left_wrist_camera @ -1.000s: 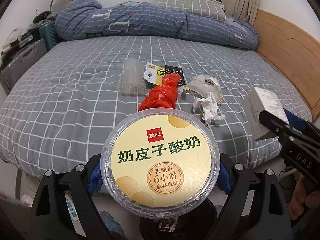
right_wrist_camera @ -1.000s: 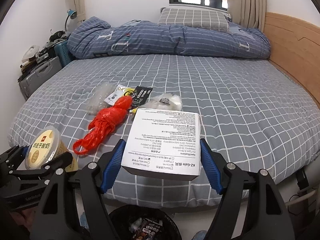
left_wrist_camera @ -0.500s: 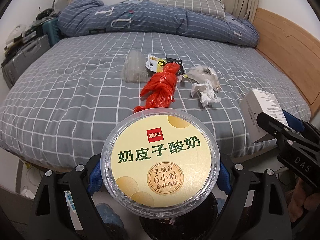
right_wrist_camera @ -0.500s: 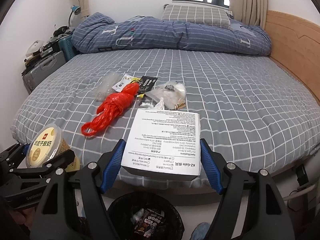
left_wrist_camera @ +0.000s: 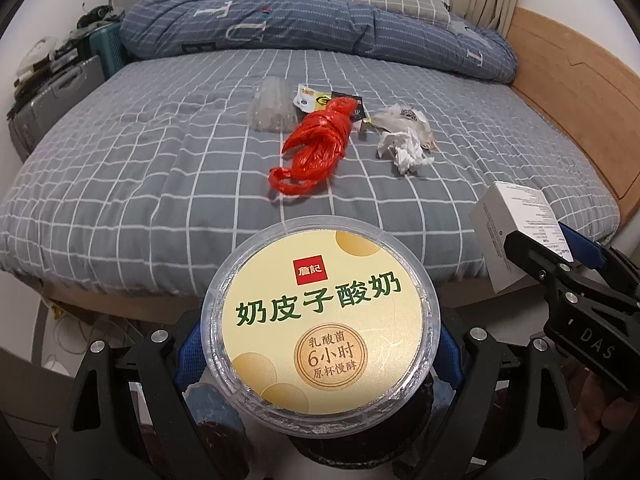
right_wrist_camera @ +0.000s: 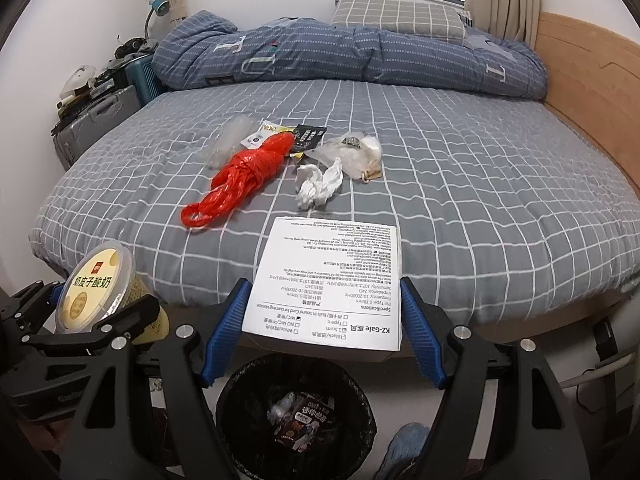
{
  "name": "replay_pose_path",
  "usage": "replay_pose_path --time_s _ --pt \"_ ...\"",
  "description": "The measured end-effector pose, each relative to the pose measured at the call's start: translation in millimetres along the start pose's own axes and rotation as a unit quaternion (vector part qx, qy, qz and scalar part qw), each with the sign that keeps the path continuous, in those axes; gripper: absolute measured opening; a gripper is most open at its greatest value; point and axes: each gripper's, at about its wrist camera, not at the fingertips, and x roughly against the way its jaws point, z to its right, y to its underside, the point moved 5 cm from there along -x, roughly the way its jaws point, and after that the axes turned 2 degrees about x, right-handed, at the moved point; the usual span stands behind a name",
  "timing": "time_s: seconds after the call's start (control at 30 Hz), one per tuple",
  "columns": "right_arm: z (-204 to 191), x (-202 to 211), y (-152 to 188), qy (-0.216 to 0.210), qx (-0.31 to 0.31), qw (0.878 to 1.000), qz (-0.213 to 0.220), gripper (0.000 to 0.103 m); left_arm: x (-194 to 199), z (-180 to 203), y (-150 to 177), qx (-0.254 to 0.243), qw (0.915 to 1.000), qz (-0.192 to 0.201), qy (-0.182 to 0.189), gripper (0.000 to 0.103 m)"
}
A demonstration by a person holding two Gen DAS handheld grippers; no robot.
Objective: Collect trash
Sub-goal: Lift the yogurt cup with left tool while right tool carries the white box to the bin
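Between the left gripper's (left_wrist_camera: 320, 344) blue pads sits a round yogurt cup (left_wrist_camera: 320, 320), lid facing the camera, clamped on both sides. The right gripper (right_wrist_camera: 322, 324) is clamped on a white box (right_wrist_camera: 328, 284), printed side up, pads pressing its two side faces. Directly below the right gripper stands a black trash bin (right_wrist_camera: 296, 412) with wrappers inside, partly under the box. Ahead of both grippers, on the grey checked bed (right_wrist_camera: 460, 200), more trash lies close together: a red plastic bag (right_wrist_camera: 240, 172), crumpled tissue (right_wrist_camera: 318, 186), a clear plastic bag (right_wrist_camera: 352, 152), a clear tray (right_wrist_camera: 228, 144) and snack wrappers (right_wrist_camera: 308, 136) behind the red bag. Left gripper is to the left of the right one.
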Motion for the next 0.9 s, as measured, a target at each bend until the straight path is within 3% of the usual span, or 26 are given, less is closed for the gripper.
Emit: replay_pose_path --time_s 0.4,0.63,0.9 --pt "-10 2 38 -0.010 0.003 0.999 -0.035 0.070 10 -2 37 0.016 0.9994 -0.028 0.009 0.086" --pt "-10 -29 66 -0.026 -0.004 0.996 -0.086 0.070 -27 -21 63 0.007 0.9976 -0.068 -0.005 0.086" --pt "-10 -62 83 -0.027 0.004 0.991 -0.131 0.070 -64 -39 69 0.012 0.9952 -0.096 -0.014 0.086"
